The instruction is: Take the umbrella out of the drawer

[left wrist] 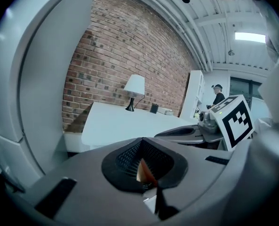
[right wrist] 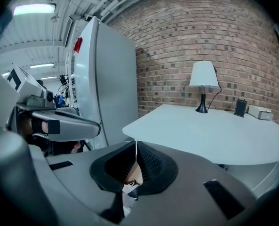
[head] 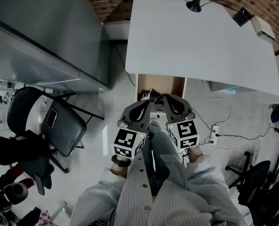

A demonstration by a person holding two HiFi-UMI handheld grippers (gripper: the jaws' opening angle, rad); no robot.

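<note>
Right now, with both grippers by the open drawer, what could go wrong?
Both the left gripper and right gripper are shut; unopened, they would shove the drawer's dark contents, not grasp them. They hang close together at that narrow drawer and could collide. The desk top overhangs the drawer, so a lifted item might catch.

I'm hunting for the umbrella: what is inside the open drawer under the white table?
The drawer shows a bare wooden inside at its far end and a dark jumble at its near end. The left tool and right tool cover the rest, so what lies there cannot be told.
</note>
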